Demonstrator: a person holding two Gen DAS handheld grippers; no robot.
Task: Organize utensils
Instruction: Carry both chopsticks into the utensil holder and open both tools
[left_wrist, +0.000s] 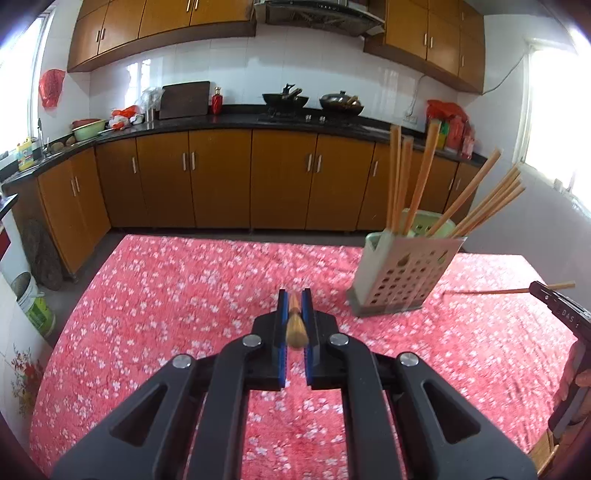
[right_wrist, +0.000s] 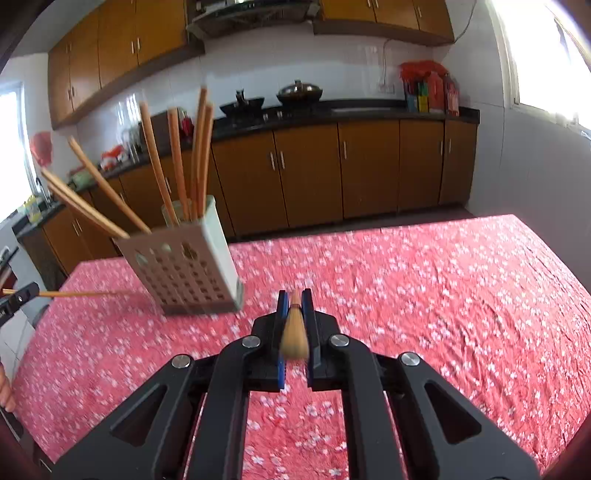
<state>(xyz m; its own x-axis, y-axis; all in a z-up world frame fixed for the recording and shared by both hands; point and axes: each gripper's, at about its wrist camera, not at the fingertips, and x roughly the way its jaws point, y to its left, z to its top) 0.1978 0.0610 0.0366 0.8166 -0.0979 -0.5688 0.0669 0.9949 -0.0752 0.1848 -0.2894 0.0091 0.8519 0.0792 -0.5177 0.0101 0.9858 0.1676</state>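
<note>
**Both grippers clamped on a chopstick above the table**

The left gripper (left_wrist: 294, 299) has its blue-lined jaws drawn narrow, pinching a wooden chopstick (left_wrist: 295, 321) whose butt end points back toward the camera. The right gripper (right_wrist: 294, 299) is closed the same way on a second chopstick (right_wrist: 294, 328), seen end-on and blurred, so how far it runs past the fingertips is hard to say. Seen from the other hand, each held stick juts out sideways from its gripper: the right one at the right edge of the left wrist view (left_wrist: 513, 290), the left one at the left edge of the right wrist view (right_wrist: 74, 294).

Between the two grippers and farther out stands the utensil holder (left_wrist: 402, 273), a pale perforated box resting on the red flowered tablecloth (left_wrist: 184, 295). A bunch of chopsticks (left_wrist: 406, 184) already stands in it, some upright, others fanned outward. Beyond the table runs a dark kitchen counter (left_wrist: 240, 120) over brown cabinets, with two woks (left_wrist: 314, 99) on the stove.
</note>
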